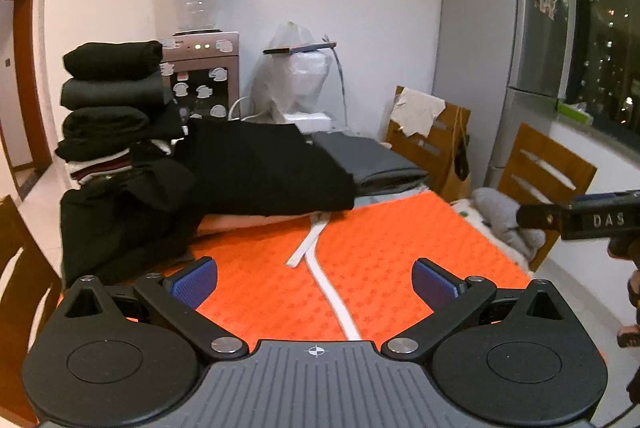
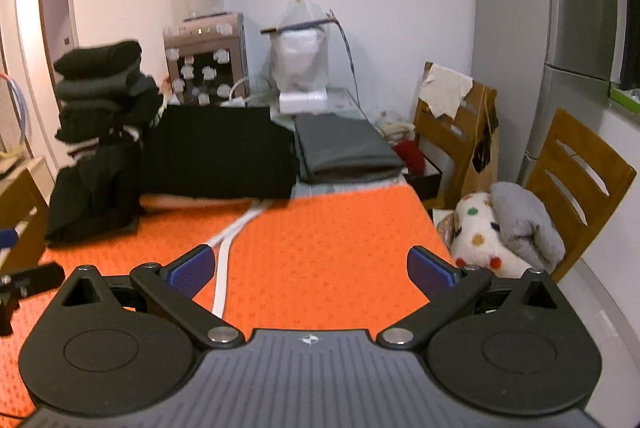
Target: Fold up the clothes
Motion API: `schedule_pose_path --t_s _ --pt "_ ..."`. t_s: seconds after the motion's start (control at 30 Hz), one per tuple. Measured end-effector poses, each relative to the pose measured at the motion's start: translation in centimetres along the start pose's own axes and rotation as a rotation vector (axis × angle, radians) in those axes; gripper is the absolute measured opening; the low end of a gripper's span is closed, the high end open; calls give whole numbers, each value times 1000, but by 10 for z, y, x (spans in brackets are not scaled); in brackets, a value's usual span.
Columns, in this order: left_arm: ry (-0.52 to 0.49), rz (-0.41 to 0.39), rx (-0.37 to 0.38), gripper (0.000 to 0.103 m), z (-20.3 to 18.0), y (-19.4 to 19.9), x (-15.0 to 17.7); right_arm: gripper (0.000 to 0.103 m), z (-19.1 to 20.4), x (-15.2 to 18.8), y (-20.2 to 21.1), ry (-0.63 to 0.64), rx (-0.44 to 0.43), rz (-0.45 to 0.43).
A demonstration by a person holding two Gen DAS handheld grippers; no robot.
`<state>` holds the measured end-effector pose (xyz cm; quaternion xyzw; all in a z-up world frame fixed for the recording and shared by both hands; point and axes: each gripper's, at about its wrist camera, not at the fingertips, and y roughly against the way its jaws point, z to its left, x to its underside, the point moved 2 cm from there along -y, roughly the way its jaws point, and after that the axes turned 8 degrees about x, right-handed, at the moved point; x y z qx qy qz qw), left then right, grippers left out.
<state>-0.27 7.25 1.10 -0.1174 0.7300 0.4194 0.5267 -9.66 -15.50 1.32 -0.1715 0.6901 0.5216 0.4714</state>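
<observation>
Both the left hand-held gripper (image 1: pixel 314 282) and right hand-held gripper (image 2: pixel 310 270) hover with fingers apart, empty, over the orange surface (image 1: pixel 400 240). The next garment, a black cloth (image 1: pixel 264 168), lies at 11 o'clock beyond a white strap (image 1: pixel 320 268); best pinch two corners at once. A folded stack (image 1: pixel 112 100) rises at 10 o'clock.

Orange table cover (image 1: pixel 400 240): matt, embossed with a fine repeating texture. White strap (image 1: pixel 320 268): flat woven cloth. Folded black garment (image 1: pixel 264 172) and grey garment (image 2: pixel 344 148): soft matt fabric. Gripper pads (image 2: pixel 188 270): blue, ribbed, rubbery; linkages matt black plastic with shiny metal rivets. Chair (image 2: pixel 576 184): varnished wood. Fridge (image 1: pixel 504 28): brushed, satin metal.
</observation>
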Motion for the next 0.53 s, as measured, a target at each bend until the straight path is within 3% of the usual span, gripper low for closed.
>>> schedule_pose_path --t_s 0.2,0.53 --pt "17 14 -10 103 1 6 14 103 18 25 -1 0 -13 48" --pt "43 26 -8 103 0 10 22 103 24 38 -11 -3 -8 84"
